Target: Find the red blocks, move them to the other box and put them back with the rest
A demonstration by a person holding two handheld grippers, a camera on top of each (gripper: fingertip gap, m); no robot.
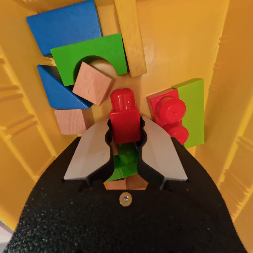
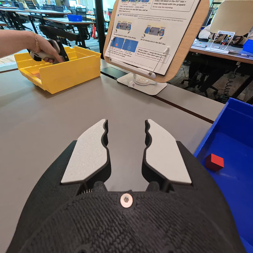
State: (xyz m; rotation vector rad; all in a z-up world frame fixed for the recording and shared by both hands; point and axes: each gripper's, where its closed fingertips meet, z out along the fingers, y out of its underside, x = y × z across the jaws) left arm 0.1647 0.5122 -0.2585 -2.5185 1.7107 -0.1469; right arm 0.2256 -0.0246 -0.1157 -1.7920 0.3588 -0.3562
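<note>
In the left wrist view, the left gripper [image 1: 125,128] reaches down into the yellow box [image 1: 239,95] and pinches a red plastic block [image 1: 125,126] with one round stud; both black pads press against the block's flat sides at the centre of the frame. To the right of it lies a second red plastic block [image 1: 169,113] with two studs, resting against a light green wooden block [image 1: 193,112]. In the upper left of the frame sit a large blue block [image 1: 64,26], a green arch block [image 1: 89,54], a blue wedge [image 1: 58,90] and two plain wooden cubes [image 1: 93,86], with a yellow bar [image 1: 131,41] above the centre.

In the right wrist view, the right gripper [image 2: 126,134] hovers over the grey table [image 2: 68,116] with its fingers spread wide and nothing between them. At the right edge stands the blue box [image 2: 232,136], holding a red wooden cube [image 2: 215,162] on its floor. In the upper left, a hand [image 2: 45,50] holds the left gripper inside the yellow box. A sheet of instructions on a wooden stand [image 2: 191,41] rises at the top centre.
</note>
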